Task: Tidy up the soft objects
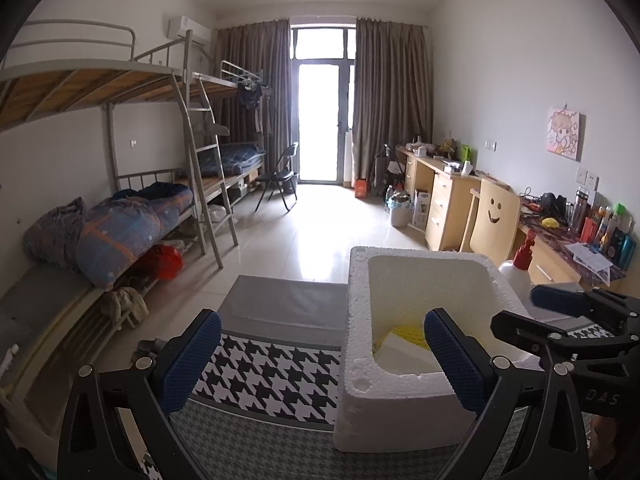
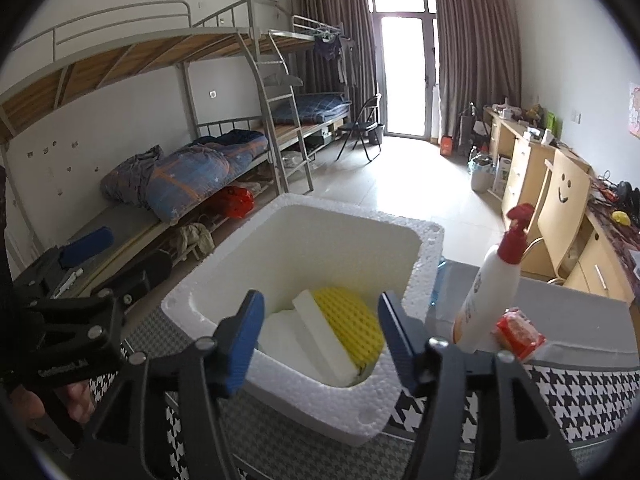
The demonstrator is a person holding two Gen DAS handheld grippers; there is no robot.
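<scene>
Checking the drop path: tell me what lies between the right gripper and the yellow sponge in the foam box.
In the right wrist view, only the foam box's near rim and a white foam block lie between the open right gripper and the yellow sponge.

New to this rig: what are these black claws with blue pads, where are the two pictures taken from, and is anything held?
They are hand-held two-finger grippers, each carrying a wide-angle camera looking along its fingers. One picture is from the left gripper, the other from the right gripper. Both are open and hold nothing. On the houndstooth-patterned cloth stands a white foam box containing a yellow waffle sponge and white foam blocks. Beside it stand a white spray bottle with a red trigger and a small red packet.
</scene>
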